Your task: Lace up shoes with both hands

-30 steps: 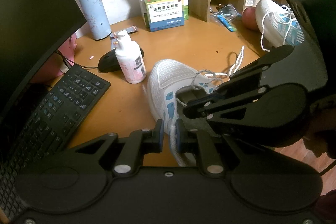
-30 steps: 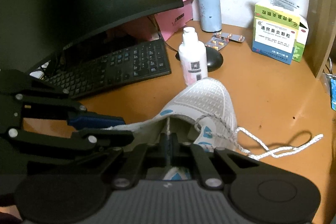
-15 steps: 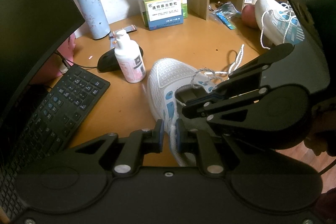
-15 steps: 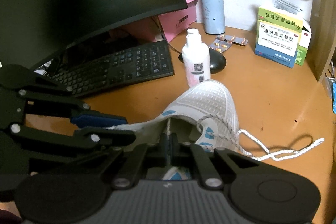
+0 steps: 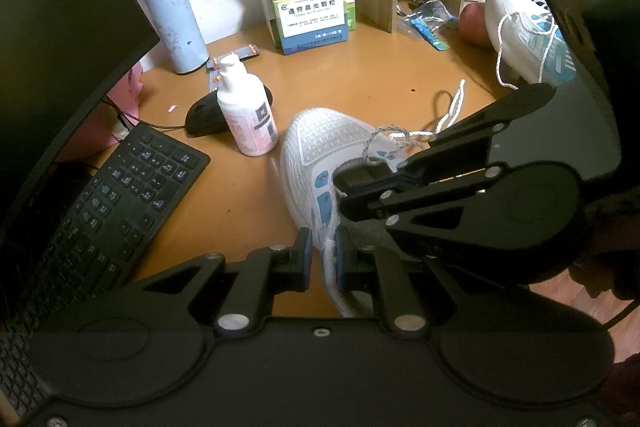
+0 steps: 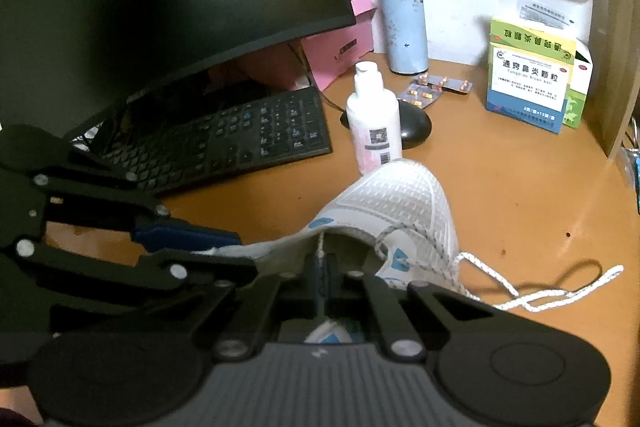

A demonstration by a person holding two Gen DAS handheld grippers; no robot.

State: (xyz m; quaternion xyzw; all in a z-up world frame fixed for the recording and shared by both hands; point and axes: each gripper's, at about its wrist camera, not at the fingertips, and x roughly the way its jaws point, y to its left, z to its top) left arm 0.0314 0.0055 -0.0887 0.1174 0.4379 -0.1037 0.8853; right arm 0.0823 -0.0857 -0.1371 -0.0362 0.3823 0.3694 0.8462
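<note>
We held the white shoe (image 5: 320,151) on the desk (image 5: 372,75), just beside the lotion bottle (image 5: 248,115), toe toward it. Our left gripper (image 5: 321,254) was clamped on the shoe's side wall near the collar. Our right gripper (image 6: 325,269) pinched a thin strand of lace (image 6: 532,295) over the shoe's opening. We judged the lacing partway: some eyelets near the bottle were threaded, while loose lace trailed away from the bottle, untied.
</note>
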